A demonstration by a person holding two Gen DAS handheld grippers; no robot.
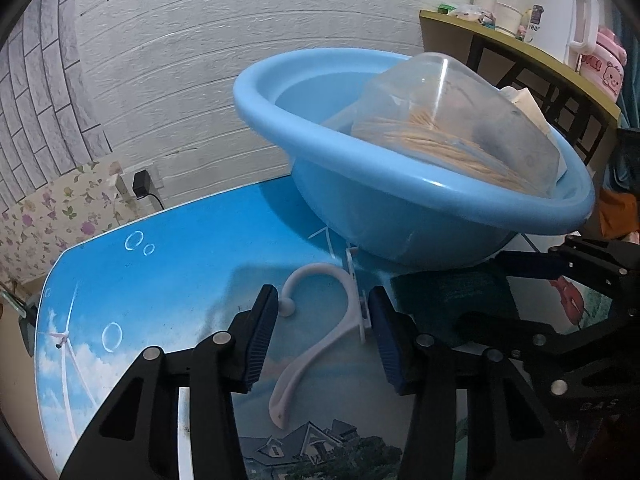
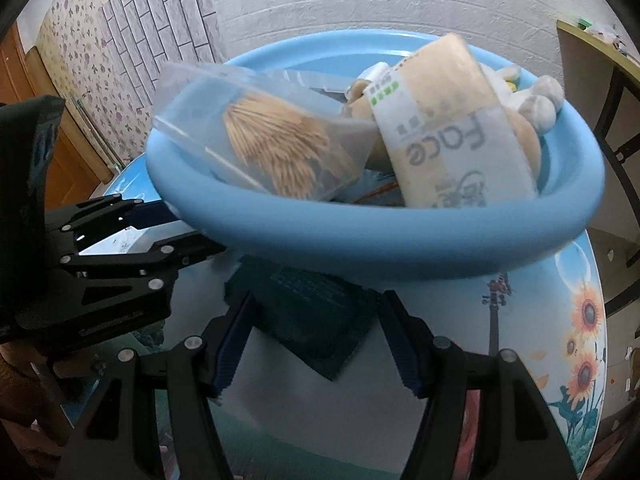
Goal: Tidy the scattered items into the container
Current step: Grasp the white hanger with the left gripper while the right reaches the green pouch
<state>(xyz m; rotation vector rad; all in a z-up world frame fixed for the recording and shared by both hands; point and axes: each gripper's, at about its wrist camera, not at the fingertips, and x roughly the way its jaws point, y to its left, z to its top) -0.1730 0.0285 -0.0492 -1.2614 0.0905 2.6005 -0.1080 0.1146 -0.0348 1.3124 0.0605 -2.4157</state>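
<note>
Between the spread pads of the left tool [image 1: 323,334] lies a white hanger [image 1: 320,328] on the desk [image 1: 180,248]; pinch its neck squarely. Right tool [image 2: 316,340], also spread, straddles a dark packet [image 2: 316,312] beside the blue basin [image 2: 400,240].

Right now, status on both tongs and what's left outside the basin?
Left tongs straddling white hanger, grip unclear. Right tongs open over dark packet. Blue basin already holds toothpick bag and tissue pack. Nothing blocking.
</note>
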